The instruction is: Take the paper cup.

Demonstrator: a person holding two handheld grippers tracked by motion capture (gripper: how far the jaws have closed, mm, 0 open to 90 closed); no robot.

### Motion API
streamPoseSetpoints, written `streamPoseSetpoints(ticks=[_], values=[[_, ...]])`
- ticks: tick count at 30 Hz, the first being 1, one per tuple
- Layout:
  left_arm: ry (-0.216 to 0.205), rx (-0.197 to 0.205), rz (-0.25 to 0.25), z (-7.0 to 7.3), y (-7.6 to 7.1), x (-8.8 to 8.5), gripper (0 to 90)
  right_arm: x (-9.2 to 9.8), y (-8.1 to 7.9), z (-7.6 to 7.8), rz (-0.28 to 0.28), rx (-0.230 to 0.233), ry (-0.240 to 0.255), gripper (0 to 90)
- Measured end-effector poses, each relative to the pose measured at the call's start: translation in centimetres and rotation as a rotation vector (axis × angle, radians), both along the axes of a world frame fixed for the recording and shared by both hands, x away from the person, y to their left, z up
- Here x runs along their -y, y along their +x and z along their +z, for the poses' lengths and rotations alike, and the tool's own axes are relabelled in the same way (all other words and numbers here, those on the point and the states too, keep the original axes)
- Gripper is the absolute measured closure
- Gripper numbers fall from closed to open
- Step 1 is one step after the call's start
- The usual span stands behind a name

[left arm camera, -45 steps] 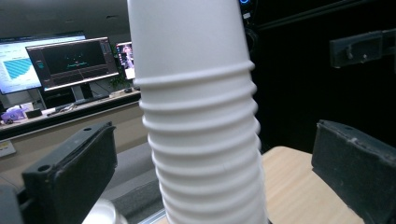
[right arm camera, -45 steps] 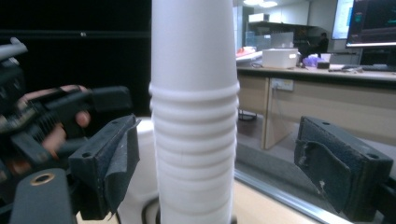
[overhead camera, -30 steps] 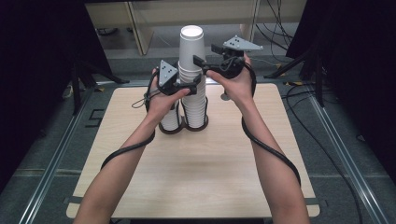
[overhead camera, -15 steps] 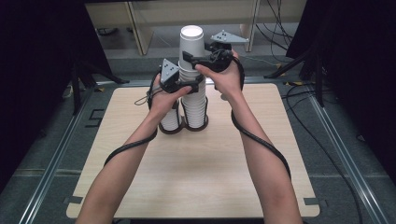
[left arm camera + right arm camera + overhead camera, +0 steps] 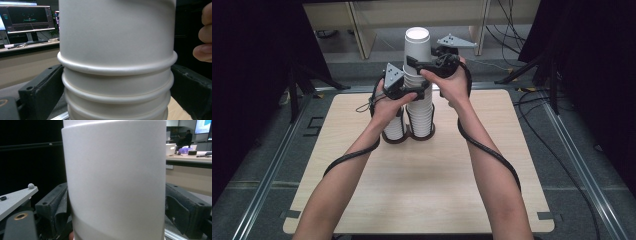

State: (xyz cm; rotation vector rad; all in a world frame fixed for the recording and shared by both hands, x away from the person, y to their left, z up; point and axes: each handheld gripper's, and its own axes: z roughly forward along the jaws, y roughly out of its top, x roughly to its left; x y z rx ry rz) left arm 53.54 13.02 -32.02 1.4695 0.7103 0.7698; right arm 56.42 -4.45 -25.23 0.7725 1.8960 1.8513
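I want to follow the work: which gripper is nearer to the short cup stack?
Left. The left gripper is just above the short cup stack, jaws around the tall cup stack. The right gripper is higher, around the tall stack's upper cups.

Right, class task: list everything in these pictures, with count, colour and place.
tall cup stack: one, white, table's far middle
short cup stack: one, white, left of it
holders: two, dark, under the stacks
table: one, light wood, centre
monitor: one, dark, desk behind
left gripper: one, black, jaws just closed onto the tall cup stack, low
right gripper: one, black, jaws just opened further, against the stack's top cup
forearms: two, bare, from the bottom edge
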Motion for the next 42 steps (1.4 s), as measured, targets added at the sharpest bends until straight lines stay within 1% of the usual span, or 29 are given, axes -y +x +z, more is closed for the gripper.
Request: streamPoseSetpoints(ticks=[4, 5, 8, 9, 16, 17, 25, 26, 27, 32, 35, 36, 37, 38, 39, 41, 42], values=[[0.002, 0.002, 0.002, -0.02, 0.02, 0.04, 2.7, -0.23, 0.08, -0.01, 0.002, -0.012, 0.000, 14.1], [0.002, 0.001, 0.001, -0.02, 0.03, 0.04, 2.7, -0.20, 0.15, -0.06, 0.002, -0.002, -0.003, 14.7], [0.005, 0.002, 0.002, -0.01, 0.04, 0.07, 2.7, -0.19, 0.07, -0.08, 0.003, 0.001, -0.002, 15.6], [0.005, 0.003, 0.002, -0.02, 0.05, 0.08, 2.7, -0.17, 0.09, -0.09, 0.004, 0.011, -0.003, 15.8], [0.005, 0.005, 0.003, -0.04, 0.08, 0.10, 2.7, -0.09, 0.06, -0.13, -0.002, 0.034, -0.009, 16.9], [0.006, 0.005, 0.004, -0.04, 0.08, 0.10, 2.6, -0.11, 0.00, -0.12, -0.002, 0.027, -0.008, 17.0], [0.011, 0.003, 0.004, -0.01, 0.14, 0.09, 2.6, -0.13, 0.07, -0.12, -0.002, 0.034, -0.007, 17.3], [0.013, 0.003, 0.004, 0.00, 0.15, 0.09, 2.7, -0.11, 0.11, -0.11, -0.001, 0.042, -0.008, 17.3], [0.013, 0.003, 0.004, 0.00, 0.16, 0.09, 2.7, -0.09, 0.07, -0.07, 0.003, 0.034, -0.015, 17.3], [0.010, 0.004, 0.001, -0.03, 0.17, 0.10, 2.6, -0.12, 0.08, -0.06, 0.005, 0.041, -0.009, 17.6], [0.010, 0.004, -0.001, -0.03, 0.19, 0.07, 2.7, -0.06, 0.03, -0.01, 0.001, 0.047, -0.022, 17.7], [0.010, 0.004, -0.001, -0.04, 0.20, 0.08, 2.7, -0.13, 0.09, -0.08, 0.003, 0.057, -0.009, 17.7], [0.015, 0.003, 0.000, -0.04, 0.20, 0.05, 2.7, -0.08, 0.06, -0.07, -0.002, 0.055, -0.012, 17.9], [0.009, 0.003, 0.000, -0.05, 0.21, 0.10, 2.7, -0.10, 0.00, -0.06, 0.005, 0.039, -0.001, 18.3], [0.011, 0.004, 0.001, -0.04, 0.21, 0.08, 2.7, 0.00, 0.10, 0.05, 0.003, 0.064, 0.004, 18.8], [-0.002, -0.004, -0.001, -0.08, 0.19, 0.15, 2.7, 0.05, -0.02, 0.50, 0.003, 0.063, 0.007, 19.5], [0.002, -0.001, 0.000, -0.07, 0.21, 0.13, 2.8, 0.07, 0.03, 0.62, 0.005, 0.067, 0.006, 19.6]])
